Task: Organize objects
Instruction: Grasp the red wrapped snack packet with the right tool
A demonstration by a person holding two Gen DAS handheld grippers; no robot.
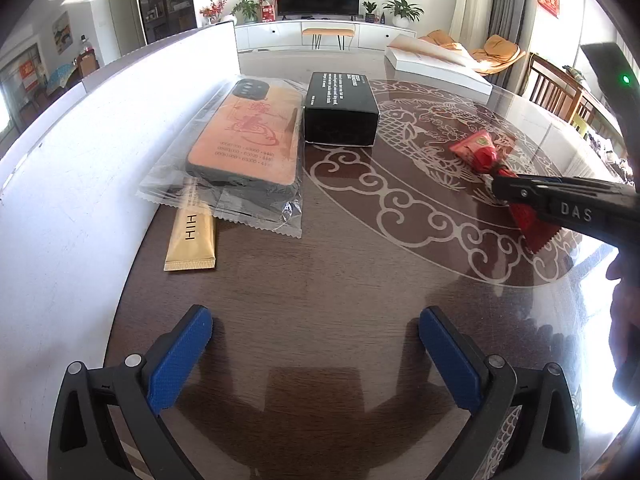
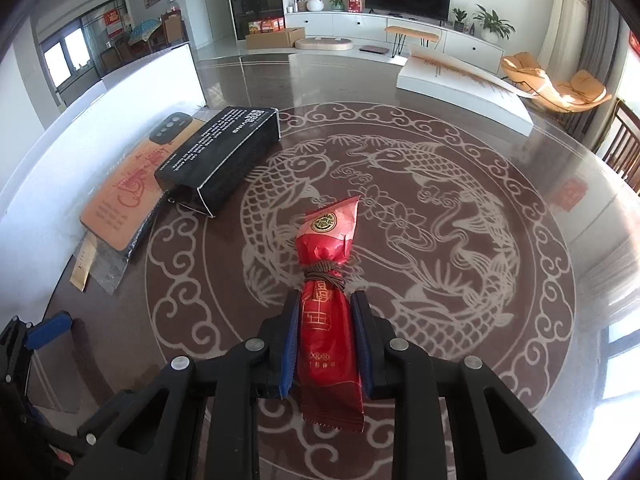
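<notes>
The right tongs (image 2: 326, 340) pinched the red packet (image 2: 329, 300) below its string tie, right of the black box (image 2: 224, 156); light, crinkly, slippery foil. Left tongs (image 1: 316, 344) hung spread.

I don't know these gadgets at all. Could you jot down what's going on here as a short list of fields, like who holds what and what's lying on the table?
right gripper: shut on the red packet, fingers pressing its two sides below the string tie
left gripper: open, holding nothing, above the table
table: dark, glossy, with a pale fish pattern
black box: lying on the table, beside the phone case
phone case: orange, in a clear bag, next to a white board
gold sachet: partly under the clear bag
</notes>
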